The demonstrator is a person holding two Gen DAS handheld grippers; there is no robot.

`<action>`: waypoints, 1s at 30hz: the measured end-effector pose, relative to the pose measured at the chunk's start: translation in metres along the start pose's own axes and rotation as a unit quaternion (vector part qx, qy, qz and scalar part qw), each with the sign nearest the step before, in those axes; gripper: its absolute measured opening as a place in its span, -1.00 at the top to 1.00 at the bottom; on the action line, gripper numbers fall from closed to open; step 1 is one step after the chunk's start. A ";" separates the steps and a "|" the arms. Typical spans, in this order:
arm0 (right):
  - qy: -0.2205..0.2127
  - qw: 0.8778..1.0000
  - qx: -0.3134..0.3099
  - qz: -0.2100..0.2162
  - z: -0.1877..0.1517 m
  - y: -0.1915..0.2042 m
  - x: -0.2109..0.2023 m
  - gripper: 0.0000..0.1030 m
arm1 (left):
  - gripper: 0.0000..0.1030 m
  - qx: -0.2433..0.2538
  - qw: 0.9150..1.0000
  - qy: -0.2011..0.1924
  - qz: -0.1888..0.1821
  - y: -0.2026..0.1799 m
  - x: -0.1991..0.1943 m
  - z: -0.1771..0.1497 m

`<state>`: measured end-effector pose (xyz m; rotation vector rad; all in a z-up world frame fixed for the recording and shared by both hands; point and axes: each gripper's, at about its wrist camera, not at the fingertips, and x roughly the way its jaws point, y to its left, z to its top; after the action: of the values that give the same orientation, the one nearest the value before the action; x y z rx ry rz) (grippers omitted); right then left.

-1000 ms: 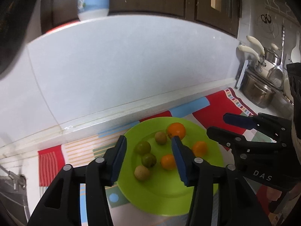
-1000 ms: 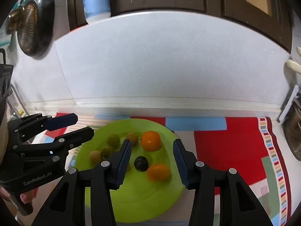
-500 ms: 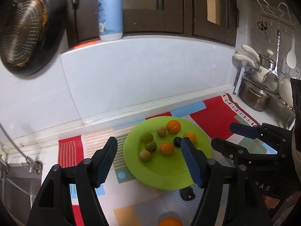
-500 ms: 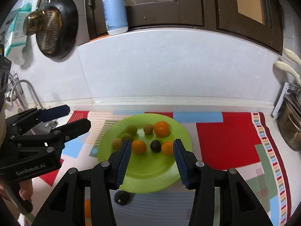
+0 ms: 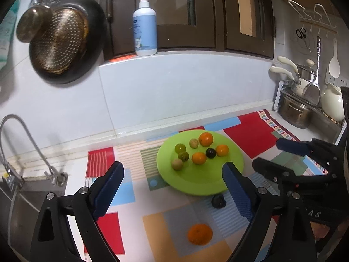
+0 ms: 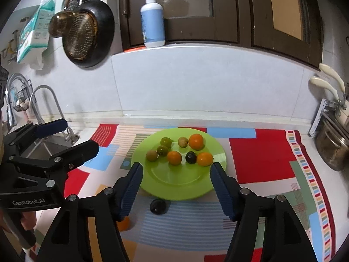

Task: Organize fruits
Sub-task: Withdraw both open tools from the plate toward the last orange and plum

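Presently, both tools stand apart from the fruit with nothing held. The left tool (image 5: 172, 187) has just been opening and its jaws stand wide, only the plate's near rim showing between them. The right tool (image 6: 176, 187) has also just been opening, to a moderate gap, likewise empty.

The green plate (image 5: 196, 183) lies mid-surface on the patterned mat (image 6: 261, 152), toward the back edge. Count on the plate: three orange fruits, four small green-yellow fruits, one dark round fruit (image 5: 211, 152); eight in all.

Count off the plate: two. A second dark fruit (image 5: 218, 201) rests on the mat just beside the plate's near rim. One loose orange (image 5: 199, 234) lies nearer the front edge, well apart from the plate.

Governing relation: both strays lie below and nearer than the fingertips, on the side away from the plate. In the left wrist view the loose orange sits low between the left tool's jaws. In the right wrist view the stray dark fruit sits between the right tool's jaws. Judgement: each tool must drop and draw back to collect. Being round, the fruits may roll.
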<state>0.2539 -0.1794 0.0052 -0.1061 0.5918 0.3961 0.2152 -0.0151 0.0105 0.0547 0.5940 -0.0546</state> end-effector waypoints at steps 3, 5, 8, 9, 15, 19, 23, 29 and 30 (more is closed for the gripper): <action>-0.004 1.000 -0.005 0.000 -0.004 0.004 -0.008 -0.26 | -0.80 -0.004 1.000 0.001 0.001 0.001 -0.009 -0.010; -0.005 1.000 -0.008 0.002 -0.007 0.007 -0.012 -0.26 | -0.80 -0.005 1.000 0.000 0.002 0.001 -0.013 -0.015; -0.005 1.000 -0.015 0.006 -0.012 0.011 -0.016 -0.26 | -0.80 -0.004 1.000 -0.001 0.008 0.000 -0.019 -0.024; -0.005 1.000 -0.019 0.006 -0.015 0.013 -0.018 -0.26 | -0.80 -0.004 1.000 -0.002 0.008 0.000 -0.020 -0.026; 0.006 0.999 -0.036 0.014 -0.027 0.019 -0.020 -0.26 | -0.80 0.001 1.000 -0.002 0.012 -0.004 -0.026 -0.041; 0.017 0.999 -0.037 0.016 -0.037 0.019 -0.019 -0.26 | -0.80 0.009 1.000 0.008 0.012 -0.008 -0.022 -0.053; 0.038 0.998 -0.042 0.016 -0.050 0.019 -0.012 -0.26 | -0.80 0.022 1.000 0.016 0.004 -0.013 -0.017 -0.064; 0.063 0.997 -0.049 0.011 -0.065 0.018 0.000 -0.26 | -0.79 0.032 0.999 0.038 -0.010 -0.018 -0.002 -0.079; 0.066 0.996 -0.050 0.011 -0.066 0.018 0.002 -0.26 | -0.79 0.033 0.999 0.040 -0.011 -0.018 0.000 -0.082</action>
<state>0.2139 -0.1766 -0.0503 -0.2233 0.7043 0.4418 0.1682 -0.0275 -0.0576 0.1154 0.6731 -0.0940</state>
